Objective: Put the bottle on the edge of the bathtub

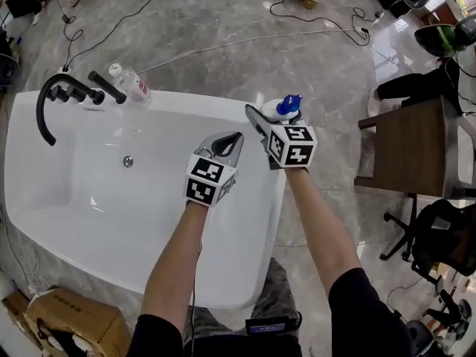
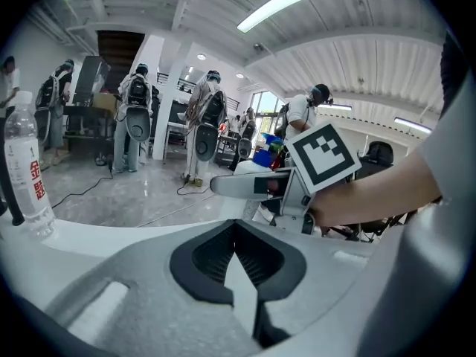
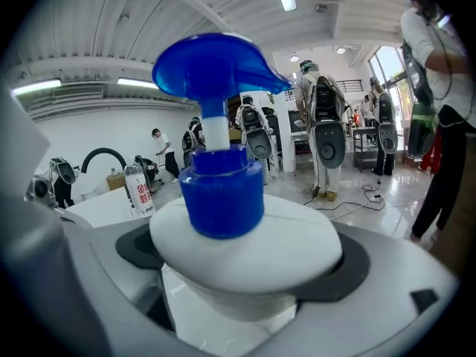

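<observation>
A white pump bottle with a blue pump head stands upright over the far right corner of the white bathtub's rim. My right gripper is shut on its body, a pad on each side. Whether its base touches the rim is hidden. My left gripper hangs over the tub basin just left of it, shut with nothing between the pads. In the left gripper view the right gripper and the bottle's blue top show ahead.
A clear water bottle stands on the far rim beside a black faucet and its handles. The drain lies in the basin. A wooden table and black chair stand right; cables cross the floor; people stand behind.
</observation>
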Action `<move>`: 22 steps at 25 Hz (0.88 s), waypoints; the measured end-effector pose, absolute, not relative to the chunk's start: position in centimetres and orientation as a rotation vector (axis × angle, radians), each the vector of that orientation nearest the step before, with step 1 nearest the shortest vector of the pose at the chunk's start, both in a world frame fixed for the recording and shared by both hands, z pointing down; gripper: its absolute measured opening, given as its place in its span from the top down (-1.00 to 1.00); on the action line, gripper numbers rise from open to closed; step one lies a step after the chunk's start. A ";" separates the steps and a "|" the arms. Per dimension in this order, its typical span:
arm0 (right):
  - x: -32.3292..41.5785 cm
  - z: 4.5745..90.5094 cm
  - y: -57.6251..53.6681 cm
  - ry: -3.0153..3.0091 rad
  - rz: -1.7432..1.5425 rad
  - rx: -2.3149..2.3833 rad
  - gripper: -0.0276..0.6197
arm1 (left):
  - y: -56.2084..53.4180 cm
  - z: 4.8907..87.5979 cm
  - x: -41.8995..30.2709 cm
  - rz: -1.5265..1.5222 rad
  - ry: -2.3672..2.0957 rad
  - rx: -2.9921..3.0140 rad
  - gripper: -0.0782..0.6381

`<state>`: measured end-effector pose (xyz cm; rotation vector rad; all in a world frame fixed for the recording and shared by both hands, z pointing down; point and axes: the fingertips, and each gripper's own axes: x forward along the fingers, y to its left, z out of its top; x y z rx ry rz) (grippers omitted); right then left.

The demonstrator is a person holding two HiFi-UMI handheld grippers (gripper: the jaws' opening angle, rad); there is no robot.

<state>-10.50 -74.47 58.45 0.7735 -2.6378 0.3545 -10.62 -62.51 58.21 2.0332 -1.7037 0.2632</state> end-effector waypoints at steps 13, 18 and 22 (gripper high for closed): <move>-12.7 60.6 -76.1 -2.580 0.261 0.860 -0.76 | -62.0 59.4 -12.2 0.292 -1.697 2.011 0.76; -13.1 60.9 -75.9 -2.576 0.220 0.871 -0.76 | -61.6 59.9 -13.2 0.275 -1.706 1.988 0.76; -12.8 61.2 -75.7 -2.577 0.205 0.859 -0.76 | -61.4 60.1 -13.0 0.269 -1.700 1.987 0.76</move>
